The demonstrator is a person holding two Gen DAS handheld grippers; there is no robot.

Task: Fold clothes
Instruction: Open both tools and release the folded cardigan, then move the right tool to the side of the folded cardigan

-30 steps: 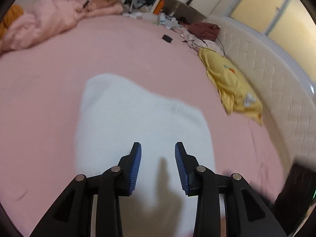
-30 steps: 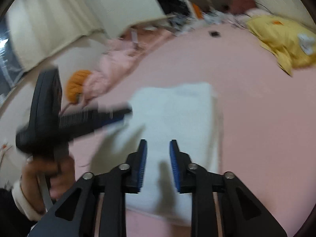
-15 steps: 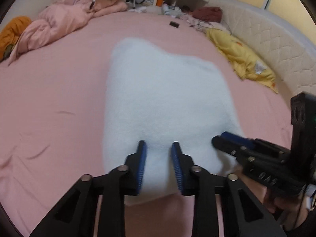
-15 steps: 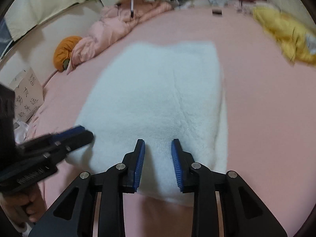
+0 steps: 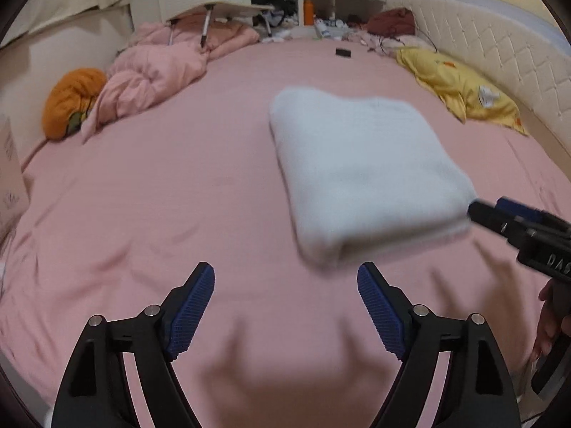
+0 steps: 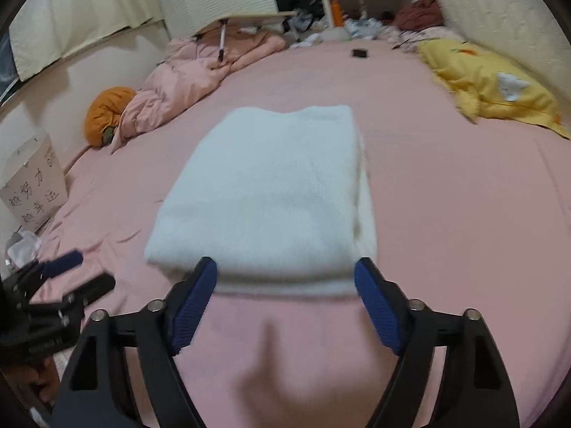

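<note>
A folded white fleece garment (image 5: 360, 167) lies flat on the pink bed sheet (image 5: 171, 185); it also shows in the right wrist view (image 6: 271, 192). My left gripper (image 5: 285, 285) is open and empty, hovering over the sheet just short of the garment's near left corner. My right gripper (image 6: 285, 278) is open and empty, its blue pads at the garment's near edge. The right gripper also shows at the right of the left wrist view (image 5: 506, 217), and the left gripper at the lower left of the right wrist view (image 6: 71, 274).
A pink duvet (image 5: 157, 67) and an orange cushion (image 5: 71, 100) lie at the far left. A yellow blanket (image 5: 460, 85) lies by the quilted headboard (image 5: 499, 46) on the right. A small black object (image 5: 343, 52) sits far back. A cardboard box (image 6: 32, 185) stands at the left.
Both grippers have opened wide and pulled back off the white garment toward its near edge. The garment lies released and folded on the sheet.
</note>
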